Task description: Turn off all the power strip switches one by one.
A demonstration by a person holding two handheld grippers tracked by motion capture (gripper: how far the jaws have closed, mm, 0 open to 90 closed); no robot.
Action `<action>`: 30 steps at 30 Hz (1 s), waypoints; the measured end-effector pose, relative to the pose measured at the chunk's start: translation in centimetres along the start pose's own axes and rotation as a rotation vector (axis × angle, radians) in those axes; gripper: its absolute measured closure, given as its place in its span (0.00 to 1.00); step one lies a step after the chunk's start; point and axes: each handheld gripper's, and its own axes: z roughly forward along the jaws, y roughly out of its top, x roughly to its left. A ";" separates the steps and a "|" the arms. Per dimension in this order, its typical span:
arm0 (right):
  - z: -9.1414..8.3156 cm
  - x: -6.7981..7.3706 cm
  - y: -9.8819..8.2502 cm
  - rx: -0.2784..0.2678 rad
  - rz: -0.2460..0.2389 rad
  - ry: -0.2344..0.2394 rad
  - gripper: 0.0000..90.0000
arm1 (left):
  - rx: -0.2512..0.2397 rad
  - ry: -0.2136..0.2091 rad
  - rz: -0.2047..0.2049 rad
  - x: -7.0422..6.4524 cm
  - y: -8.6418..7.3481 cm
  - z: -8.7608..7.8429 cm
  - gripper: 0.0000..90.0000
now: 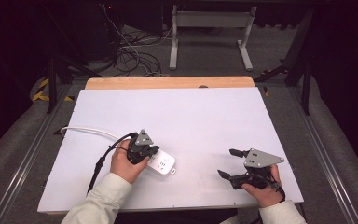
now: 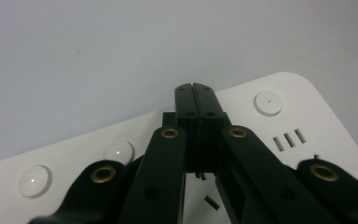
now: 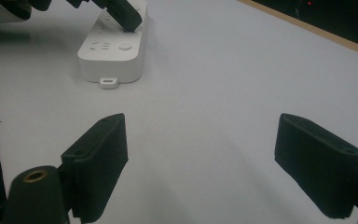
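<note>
Low on the left half of the white worktop [image 1: 191, 116]: white power strip [image 1: 162, 163], lying flat, socket face up, white cord [image 1: 86, 131] trailing off toward the left edge. Left gripper [image 1: 150, 151] directly over the strip, jaws brought fully together with nothing between them, tips pointed down at the face. From the left gripper view, closed tips [image 2: 196, 95] sitting between round buttons [image 2: 268, 102], beside 3 small slots [image 2: 289, 138]; likely pressed together to make 1 narrow point for pushing a switch rather than grasping anything. Whether touching the face or hovering just above: cannot tell.

Right gripper [image 1: 227, 163] well apart, low on the right side of the worktop, jaws spread wide and holding nothing. In the right gripper view, both pads [image 3: 100, 158] flanking bare surface, the strip's end with its small mounting tab [image 3: 108, 82] farther off. Probably parked out of the way, kept open for a later grab at the strip's body if steadying is needed.

Strip square and stable as it lies, so a downward press unlikely to shift it.
</note>
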 end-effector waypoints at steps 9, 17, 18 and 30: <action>0.1 0.0 0.0 0.001 -0.001 0.000 0.20 | 0.000 0.000 -0.009 0.0 -0.1 0.1 1.00; 0.1 -0.1 -0.1 0.004 -0.002 0.003 0.20 | -0.061 0.026 -0.022 -0.2 0.2 -0.7 1.00; 0.1 -0.1 -0.1 0.006 -0.001 0.003 0.20 | -0.083 0.029 -0.014 -0.2 0.4 -1.3 1.00; 0.0 -0.1 -0.1 0.004 0.001 0.002 0.20 | -0.105 0.019 -0.023 0.9 0.6 -3.3 1.00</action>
